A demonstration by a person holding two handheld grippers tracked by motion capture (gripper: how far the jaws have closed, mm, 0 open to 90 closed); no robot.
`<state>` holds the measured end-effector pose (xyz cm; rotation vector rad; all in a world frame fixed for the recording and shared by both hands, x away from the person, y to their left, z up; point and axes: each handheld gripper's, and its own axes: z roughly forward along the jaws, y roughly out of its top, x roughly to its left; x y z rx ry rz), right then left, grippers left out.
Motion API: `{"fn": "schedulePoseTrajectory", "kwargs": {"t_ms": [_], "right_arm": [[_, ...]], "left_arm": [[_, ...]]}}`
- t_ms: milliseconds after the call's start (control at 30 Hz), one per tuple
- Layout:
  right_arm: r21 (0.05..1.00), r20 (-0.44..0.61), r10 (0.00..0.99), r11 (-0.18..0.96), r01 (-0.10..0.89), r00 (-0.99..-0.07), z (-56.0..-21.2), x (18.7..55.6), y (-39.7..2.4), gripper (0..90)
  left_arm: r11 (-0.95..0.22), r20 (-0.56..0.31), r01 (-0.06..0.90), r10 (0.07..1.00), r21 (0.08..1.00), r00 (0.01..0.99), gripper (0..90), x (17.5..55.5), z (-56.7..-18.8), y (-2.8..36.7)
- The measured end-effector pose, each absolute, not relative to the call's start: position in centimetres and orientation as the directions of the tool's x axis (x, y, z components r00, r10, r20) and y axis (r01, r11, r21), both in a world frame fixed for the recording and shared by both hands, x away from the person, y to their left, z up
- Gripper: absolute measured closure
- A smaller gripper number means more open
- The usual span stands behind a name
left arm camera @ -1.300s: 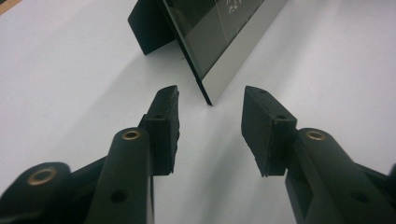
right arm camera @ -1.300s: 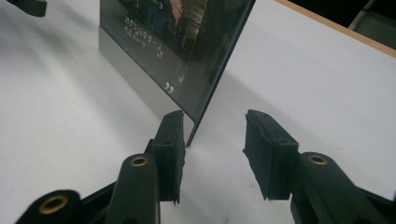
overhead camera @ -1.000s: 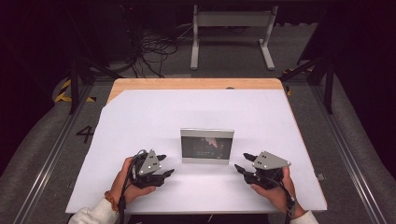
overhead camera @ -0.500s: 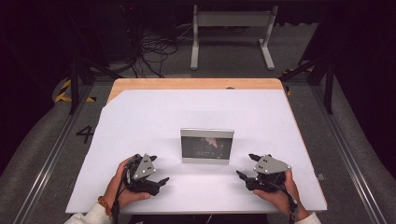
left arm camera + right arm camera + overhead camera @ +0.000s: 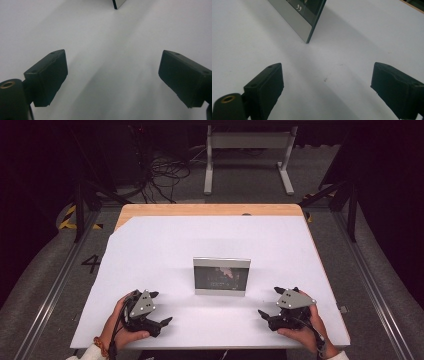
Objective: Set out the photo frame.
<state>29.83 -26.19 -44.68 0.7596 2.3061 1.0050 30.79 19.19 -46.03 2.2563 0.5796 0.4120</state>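
A small picture frame [image 5: 221,276] with a silver border and dark glass stands upright in the middle of the white table [image 5: 200,245]. My left gripper [image 5: 161,308] rests near the front edge, left of and in front of the frame, its jaws open and empty. In the left gripper view the left gripper [image 5: 112,80] is spread wide over bare table, with a corner of the frame [image 5: 118,3] at the top. My right gripper [image 5: 270,301] sits at the front right, also open. In the right gripper view the right gripper [image 5: 325,87] points at the frame's near corner [image 5: 297,17].
A strip of bare wood [image 5: 210,210] shows along the table's far edge. Beyond it, cables [image 5: 165,170] and a white metal stand [image 5: 247,150] lie on the dark floor. Floor rails [image 5: 60,280] run along both sides of the table.
Both grippers have drawn back a little toward the table's front edge, the left one also shifting left. Their jaws stay open; the frame has not moved.
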Motion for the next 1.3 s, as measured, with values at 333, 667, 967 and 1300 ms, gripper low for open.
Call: {"fn": "schedulePoseTrajectory", "kwargs": {"t_ms": [333,667,967,1300], "right_arm": [[0.767,-0.231,0.649,0.580,0.275,-0.725,-45.0,29.6,-25.7,8.6],[0.772,-0.239,0.653,0.577,0.267,-0.719,-44.8,29.4,-25.7,9.2],[0.773,-0.243,0.660,0.574,0.269,-0.711,-44.7,29.4,-25.8,9.4],[0.775,-0.242,0.661,0.572,0.269,-0.710,-44.8,29.4,-25.9,9.4]], "left_arm": [[-0.595,0.108,0.291,0.543,0.749,0.833,7.1,30.8,-46.3,19.6],[-0.602,0.117,0.277,0.532,0.749,0.839,7.3,30.6,-46.4,18.8],[-0.599,0.126,0.265,0.530,0.756,0.839,8.1,30.6,-46.3,18.6],[-0.602,0.123,0.269,0.529,0.752,0.840,8.3,30.6,-46.4,18.5]]}}
